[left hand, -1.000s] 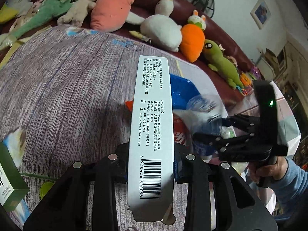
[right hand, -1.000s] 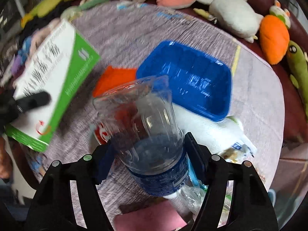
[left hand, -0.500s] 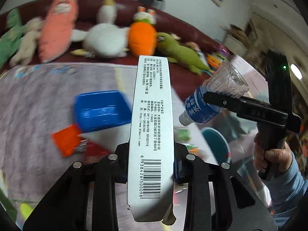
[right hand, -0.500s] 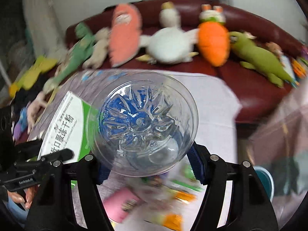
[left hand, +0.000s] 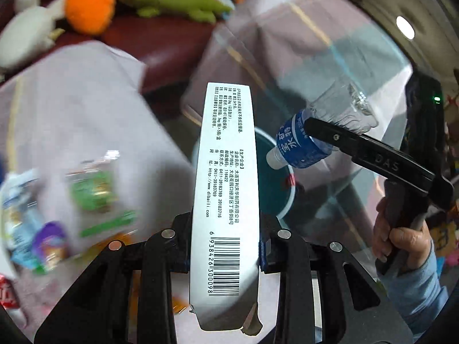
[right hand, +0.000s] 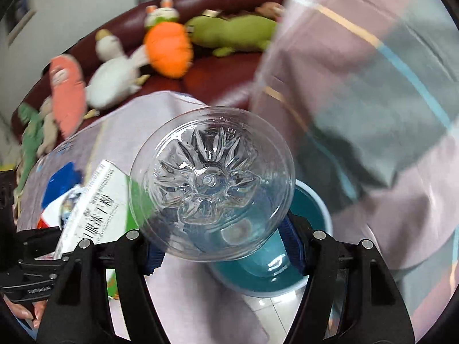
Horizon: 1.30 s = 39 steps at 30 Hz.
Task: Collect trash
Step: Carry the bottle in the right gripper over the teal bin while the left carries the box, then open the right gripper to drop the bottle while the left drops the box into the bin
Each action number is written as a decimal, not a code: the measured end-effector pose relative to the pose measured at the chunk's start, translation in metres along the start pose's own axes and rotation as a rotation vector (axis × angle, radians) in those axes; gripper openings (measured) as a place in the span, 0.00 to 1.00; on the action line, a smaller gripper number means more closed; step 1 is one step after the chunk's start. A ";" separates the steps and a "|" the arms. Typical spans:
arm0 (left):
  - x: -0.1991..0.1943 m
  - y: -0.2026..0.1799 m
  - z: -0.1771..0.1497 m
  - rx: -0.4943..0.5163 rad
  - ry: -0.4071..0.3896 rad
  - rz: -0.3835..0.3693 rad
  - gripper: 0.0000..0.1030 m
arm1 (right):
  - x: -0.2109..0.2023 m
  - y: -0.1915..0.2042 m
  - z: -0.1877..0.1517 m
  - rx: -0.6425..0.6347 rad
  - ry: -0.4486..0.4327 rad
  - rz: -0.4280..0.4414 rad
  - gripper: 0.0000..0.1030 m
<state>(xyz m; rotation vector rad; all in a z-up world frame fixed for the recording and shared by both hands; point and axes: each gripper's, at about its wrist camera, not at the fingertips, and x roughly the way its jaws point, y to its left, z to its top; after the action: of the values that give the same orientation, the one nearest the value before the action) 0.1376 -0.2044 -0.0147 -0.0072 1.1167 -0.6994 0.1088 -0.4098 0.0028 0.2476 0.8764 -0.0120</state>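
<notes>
Both pieces of trash are in the carry-to-bin step: the left gripper [left hand: 225, 246] is clamped on a white carton [left hand: 225, 189], and the right gripper [right hand: 221, 246] is closed around an empty plastic bottle [right hand: 212, 183], base toward the camera. Both hang past the table's edge [left hand: 86, 91] near the rim of the teal bin [right hand: 312, 200] on the floor. Next, I judge, each piece must be centred over the bin's mouth before the jaws let go.
</notes>
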 end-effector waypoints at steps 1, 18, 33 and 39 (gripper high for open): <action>0.022 -0.009 0.007 0.017 0.040 -0.004 0.31 | 0.007 -0.018 -0.005 0.029 0.007 -0.006 0.63; 0.192 -0.044 0.024 0.092 0.343 0.059 0.45 | 0.078 -0.108 -0.043 0.200 0.132 0.012 0.63; 0.145 -0.029 0.026 0.036 0.226 0.081 0.59 | 0.115 -0.091 -0.055 0.146 0.265 0.048 0.63; 0.114 -0.024 0.025 0.003 0.152 0.066 0.72 | 0.144 -0.070 -0.066 0.113 0.366 0.070 0.63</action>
<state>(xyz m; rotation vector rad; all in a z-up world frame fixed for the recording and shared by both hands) 0.1749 -0.2905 -0.0883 0.0864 1.2559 -0.6501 0.1432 -0.4507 -0.1620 0.3944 1.2321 0.0504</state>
